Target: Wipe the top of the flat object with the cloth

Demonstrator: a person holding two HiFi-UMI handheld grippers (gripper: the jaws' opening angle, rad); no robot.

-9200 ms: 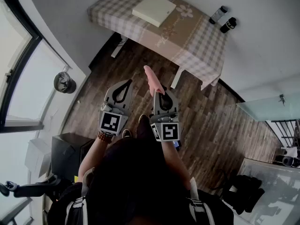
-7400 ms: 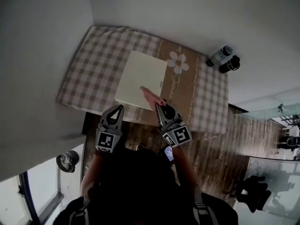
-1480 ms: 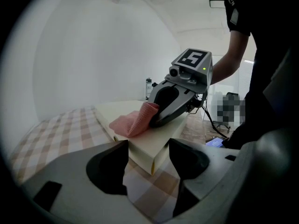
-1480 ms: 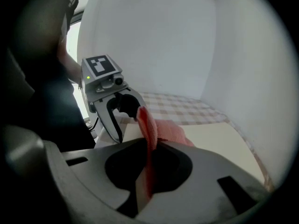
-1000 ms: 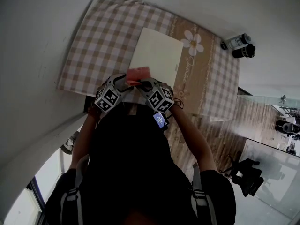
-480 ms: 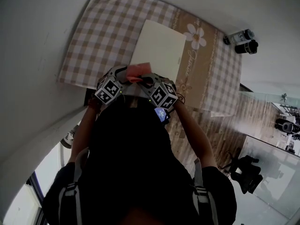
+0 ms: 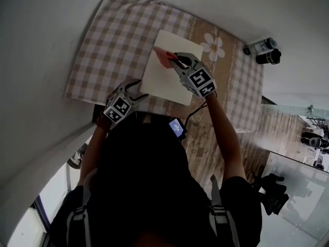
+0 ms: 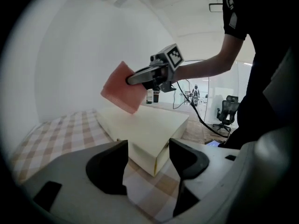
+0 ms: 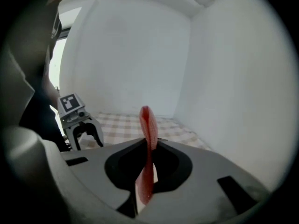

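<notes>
A room with plain white walls [image 7: 41,45] and a dark wood-plank floor [image 7: 267,133] is seen from above, and a table pushed into its corner is covered by a beige-and-white checked cloth cover [image 7: 113,40] with a brown band and a printed white flower. A cream, flat rectangular slab with square edges and a smooth matt top [image 7: 167,78] is laid on the cover near the middle of the table. A black wheeled office chair [image 7: 270,189] is seen well away on the floor, beside glass panels. Two small dark cylindrical bottles [image 7: 264,50] are set side by side against the wall past the table's right end. The right gripper [image 9: 148,146] is stretched out over the slab's far part, its jaws clenched on a thin, finely textured salmon-pink cloth [image 7: 163,55] that is held edge-up between them; whether the cloth touches the slab cannot be told. The left gripper [image 8: 148,146] is held low at the slab's near corner, its jaws parted with nothing grasped. A small lit screen [image 7: 177,128] is seen at the person's waist, with a dark cable running up the right arm.
</notes>
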